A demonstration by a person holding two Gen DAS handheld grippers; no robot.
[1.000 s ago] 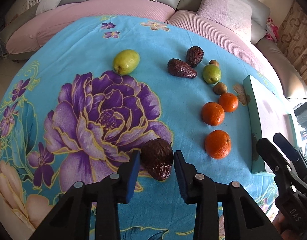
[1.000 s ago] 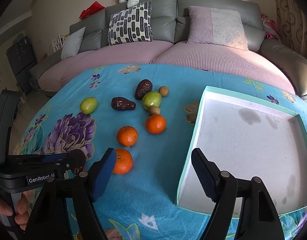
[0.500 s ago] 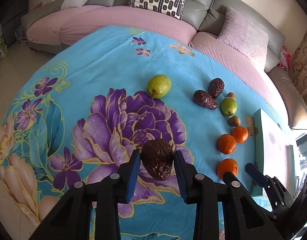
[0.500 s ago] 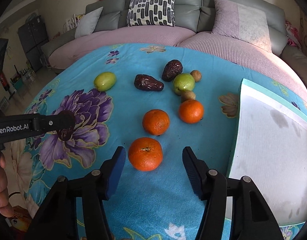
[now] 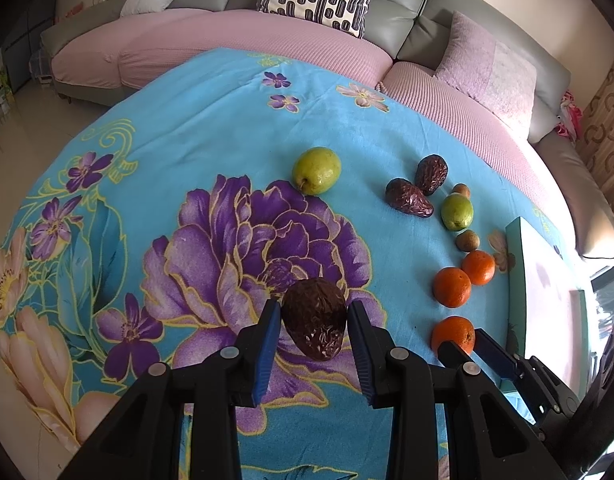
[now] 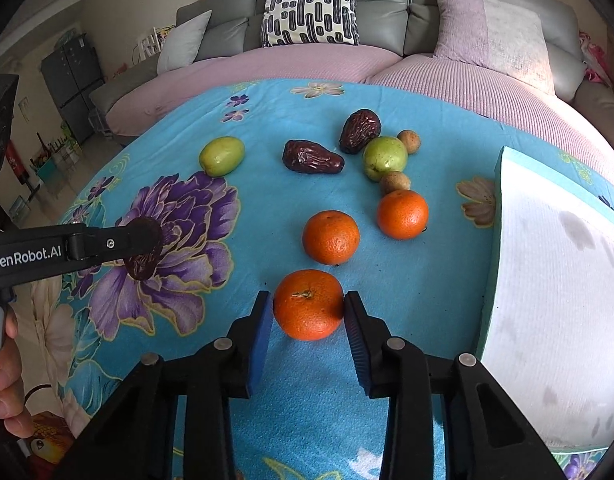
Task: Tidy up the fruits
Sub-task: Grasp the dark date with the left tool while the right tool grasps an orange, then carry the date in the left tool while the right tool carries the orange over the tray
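Left wrist view: the left gripper (image 5: 314,330) is clamping a wrinkled dark date (image 5: 314,323) between its blue pads, held above the purple flower on the blue tablecloth (image 5: 211,128). Farther off, a green fruit (image 5: 316,170) is lying alone (two more dates beyond it).

Right wrist view: the right gripper (image 6: 308,316) is closing on the nearest orange (image 6: 308,304), both pads touching its sides; the orange is sitting on the cloth, just left of the teal tray (image 6: 491,280). Two other oranges are lying behind it.
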